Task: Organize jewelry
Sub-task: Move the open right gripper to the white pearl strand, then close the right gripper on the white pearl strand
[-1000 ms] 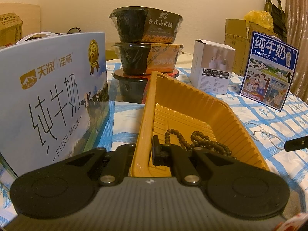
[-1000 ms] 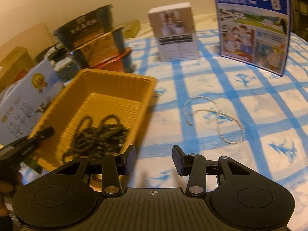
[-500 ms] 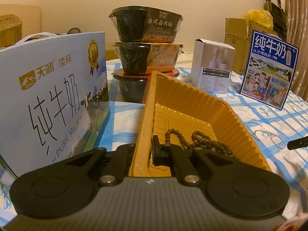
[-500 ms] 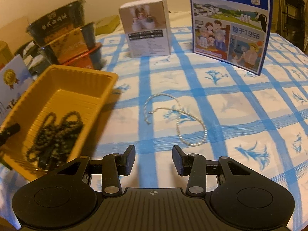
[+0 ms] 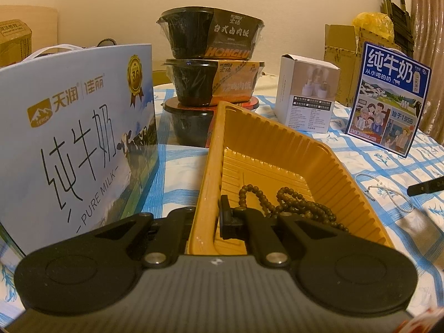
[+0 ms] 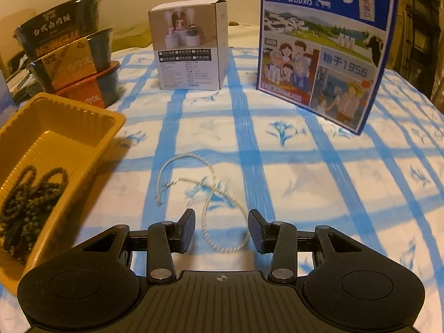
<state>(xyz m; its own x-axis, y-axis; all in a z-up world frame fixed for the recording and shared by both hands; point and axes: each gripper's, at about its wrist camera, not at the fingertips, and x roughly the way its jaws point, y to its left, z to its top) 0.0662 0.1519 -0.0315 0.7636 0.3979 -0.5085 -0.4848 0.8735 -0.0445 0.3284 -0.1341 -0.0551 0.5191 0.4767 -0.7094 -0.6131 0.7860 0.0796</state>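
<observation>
My left gripper (image 5: 206, 222) clenched the near wall of the ribbed yellow plastic tray (image 5: 327, 166), where dark brown beaded strands (image 5: 299, 208) lay. My right gripper (image 6: 221, 231) stood released, straddling the white twisted-cord necklace (image 6: 211, 194) on the blue-checked tablecloth (image 6: 333, 194).

I am seeing a yellow-orange tray (image 5: 277, 138) with ridged walls. Dark brown beads (image 5: 299, 205) are lying in it. A white twisted necklace (image 6: 211, 194) is showing against the white cloth (image 6: 305, 172) with blue checks and small blue flowers. My grippers (image 6: 221, 231) are looking black. One milk box (image 6: 324, 44) is showing dark blue, the other (image 5: 72, 133) pale blue. The bowls (image 5: 211, 36) are looking black.
</observation>
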